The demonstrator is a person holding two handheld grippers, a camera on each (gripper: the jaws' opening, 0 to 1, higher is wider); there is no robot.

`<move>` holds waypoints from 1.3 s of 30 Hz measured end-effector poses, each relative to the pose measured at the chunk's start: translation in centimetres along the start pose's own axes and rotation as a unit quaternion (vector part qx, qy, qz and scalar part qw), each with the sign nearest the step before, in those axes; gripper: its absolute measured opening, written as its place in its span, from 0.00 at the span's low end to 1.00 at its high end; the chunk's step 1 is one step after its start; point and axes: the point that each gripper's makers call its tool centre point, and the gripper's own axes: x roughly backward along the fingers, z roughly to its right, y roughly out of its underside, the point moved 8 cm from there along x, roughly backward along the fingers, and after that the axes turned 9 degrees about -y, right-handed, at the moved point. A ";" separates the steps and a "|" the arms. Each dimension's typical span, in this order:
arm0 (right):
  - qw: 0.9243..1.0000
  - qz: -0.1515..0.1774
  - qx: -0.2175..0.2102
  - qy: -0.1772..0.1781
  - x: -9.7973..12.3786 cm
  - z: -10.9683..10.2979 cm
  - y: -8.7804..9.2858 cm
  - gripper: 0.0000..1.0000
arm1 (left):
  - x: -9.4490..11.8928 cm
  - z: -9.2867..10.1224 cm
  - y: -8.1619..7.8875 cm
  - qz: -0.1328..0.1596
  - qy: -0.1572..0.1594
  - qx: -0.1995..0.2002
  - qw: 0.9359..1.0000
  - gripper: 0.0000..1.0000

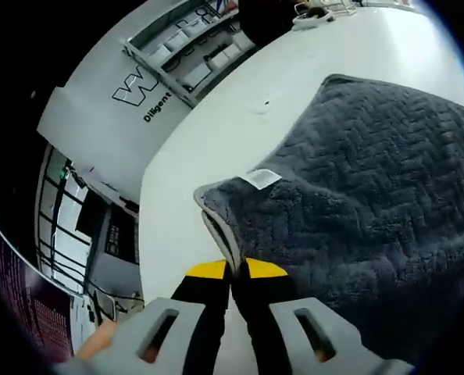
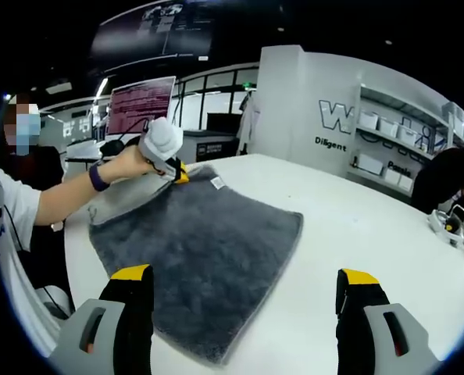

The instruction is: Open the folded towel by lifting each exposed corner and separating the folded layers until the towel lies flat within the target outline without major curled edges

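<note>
A dark grey plush towel (image 2: 197,258) lies on a white table (image 2: 349,226), still partly folded. In the left gripper view its herringbone surface (image 1: 365,203) spreads to the right, with a white label (image 1: 261,178) near one corner. My left gripper (image 1: 232,269) is shut on the towel's pale-edged corner (image 1: 216,226), lifting it slightly. In the right gripper view that same gripper (image 2: 173,173) shows at the towel's far corner, held by a person's hand (image 2: 130,164). My right gripper (image 2: 244,301) stands wide open above the towel's near edge, holding nothing.
The white table runs on past the towel to the right (image 2: 388,234). A white wall with shelves of bins (image 2: 388,148) stands behind. A wire rack (image 2: 458,226) sits at the table's right edge. A screen (image 2: 142,101) hangs at the back left.
</note>
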 end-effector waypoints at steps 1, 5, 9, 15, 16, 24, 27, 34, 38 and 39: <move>1.000 0.000 0.000 0.000 0.0 0.0 0.0 0.99 | 0.2 0.1 0.1 0.001 0.000 -0.006 1.000 0.11; 1.000 0.001 -0.002 -0.001 -0.3 0.0 0.2 0.99 | 1.7 0.0 0.4 0.015 -0.012 -0.013 1.000 0.18; 1.000 -0.004 -0.001 -0.008 -0.8 -0.2 0.4 0.99 | 4.4 -0.7 0.1 0.054 -0.050 -0.010 0.997 0.26; 1.000 0.002 -0.005 -0.011 -0.8 -0.2 0.5 0.99 | 9.0 -0.4 -0.3 0.135 -0.015 0.056 0.989 0.35; 1.000 0.002 -0.006 -0.011 -0.7 -0.1 0.6 0.99 | 9.4 -0.2 -0.2 0.143 -0.005 0.065 0.988 0.38; 1.000 0.002 -0.006 -0.012 0.2 0.3 0.9 0.99 | 11.6 0.4 0.7 0.194 0.064 0.120 0.972 0.57; 1.000 0.001 -0.009 -0.009 0.3 0.7 1.3 0.99 | 13.1 1.1 1.0 0.239 0.106 0.149 0.954 0.61; 1.000 0.002 -0.015 -0.015 0.6 0.8 2.1 0.99 | 16.0 2.7 3.3 0.322 0.160 0.206 0.910 0.83; 1.000 0.004 -0.016 -0.013 1.1 1.3 2.5 0.99 | 16.4 3.5 5.7 0.320 0.132 0.205 0.916 0.89; 1.000 0.006 -0.020 -0.011 1.3 1.5 2.7 0.99 | 16.4 3.6 6.4 0.314 0.133 0.233 0.911 0.90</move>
